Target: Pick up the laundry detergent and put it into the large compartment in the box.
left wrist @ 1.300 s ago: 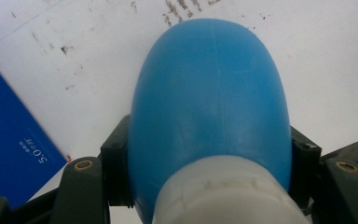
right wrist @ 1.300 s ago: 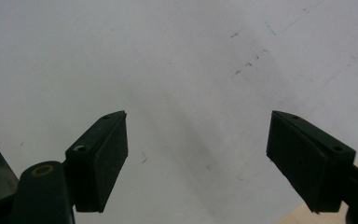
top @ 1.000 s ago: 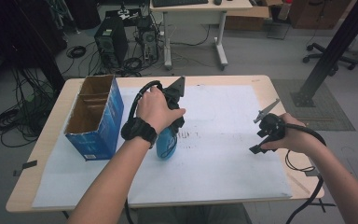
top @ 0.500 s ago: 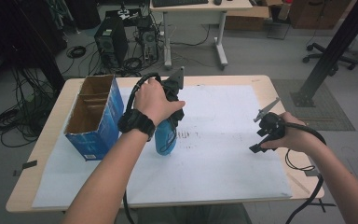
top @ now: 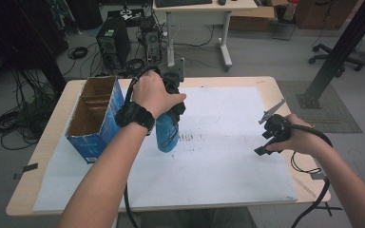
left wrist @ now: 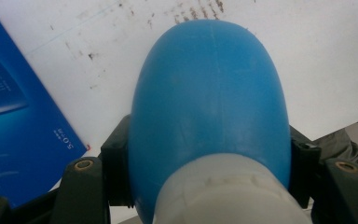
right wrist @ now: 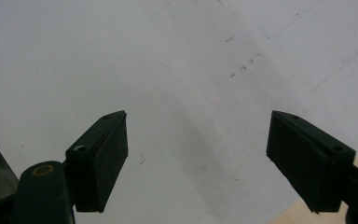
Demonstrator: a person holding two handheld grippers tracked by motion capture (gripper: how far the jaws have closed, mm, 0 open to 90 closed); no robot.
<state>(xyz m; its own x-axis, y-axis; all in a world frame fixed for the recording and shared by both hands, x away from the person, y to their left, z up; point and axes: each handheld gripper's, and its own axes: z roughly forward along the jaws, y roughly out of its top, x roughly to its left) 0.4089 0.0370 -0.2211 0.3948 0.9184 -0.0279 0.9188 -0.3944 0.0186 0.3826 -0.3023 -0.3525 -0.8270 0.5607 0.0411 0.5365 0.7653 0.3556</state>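
A blue bottle (top: 167, 136) with a pale neck hangs bottom-down over the white paper (top: 218, 156), and my left gripper (top: 172, 110) is shut on it near its top. In the left gripper view the bottle (left wrist: 209, 102) sits between the two black jaws, its rounded bottom pointing away over the paper. My right gripper (top: 266, 137) is held at the right side of the paper. In the right gripper view its jaws stand wide apart, and the gripper (right wrist: 198, 158) is open with only white paper (right wrist: 177, 70) under it.
An open blue cardboard box (top: 95, 118) stands at the left of the table, close beside the bottle; its blue side (left wrist: 9, 116) shows in the left gripper view. The wooden table edge (top: 309, 190) runs just right of my right hand. Cables trail from both grippers.
My left gripper has carried the blue bottle up and slightly toward the box. The right gripper has stayed where it was, still open.
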